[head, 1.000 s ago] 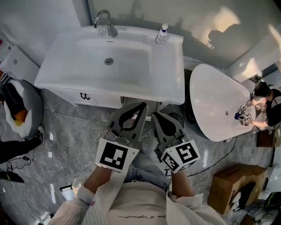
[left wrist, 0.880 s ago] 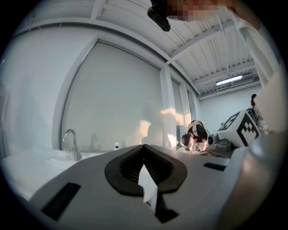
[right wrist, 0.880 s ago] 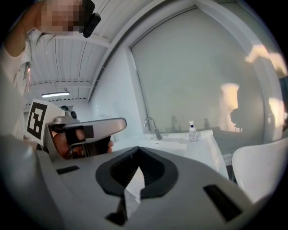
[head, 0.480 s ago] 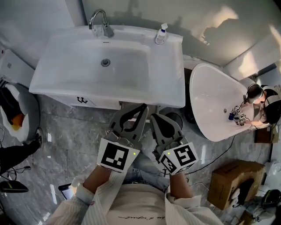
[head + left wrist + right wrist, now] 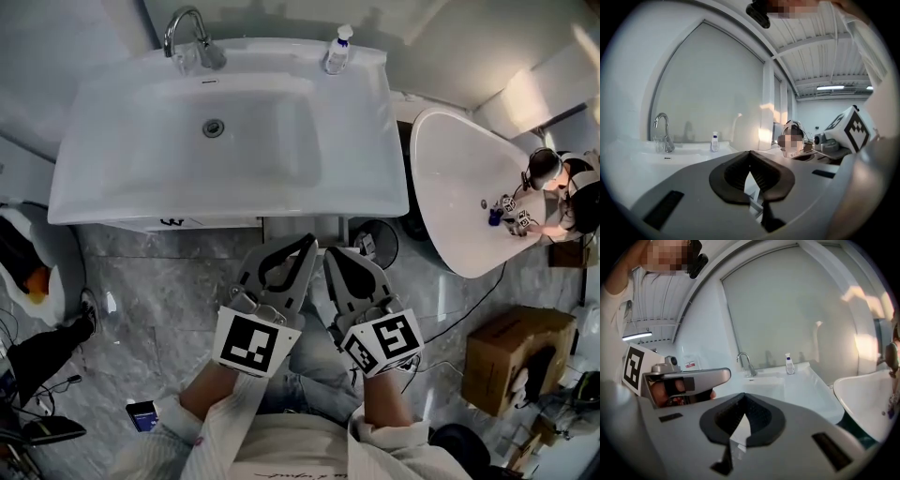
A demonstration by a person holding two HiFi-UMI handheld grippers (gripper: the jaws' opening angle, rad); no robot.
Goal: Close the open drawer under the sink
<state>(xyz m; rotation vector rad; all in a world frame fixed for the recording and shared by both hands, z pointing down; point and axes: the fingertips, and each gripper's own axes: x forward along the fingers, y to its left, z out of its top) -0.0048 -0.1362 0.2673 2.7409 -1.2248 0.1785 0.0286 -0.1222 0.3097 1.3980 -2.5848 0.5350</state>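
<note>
Below the white sink, the drawer shows only as a thin white strip under the front rim. Left gripper and right gripper hover side by side near it, each with jaws pressed together, empty

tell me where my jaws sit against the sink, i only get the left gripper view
Observer: In the head view, the left gripper points at the sink's front rim, with its tips just short of it.
Operator: and the other one
Observer: The right gripper lies close beside it, jaws together on nothing.
Operator: drawer in sight
Observer: Only a thin strip of the cabinet front shows under the rim. I cannot tell whether the drawer is open.
</note>
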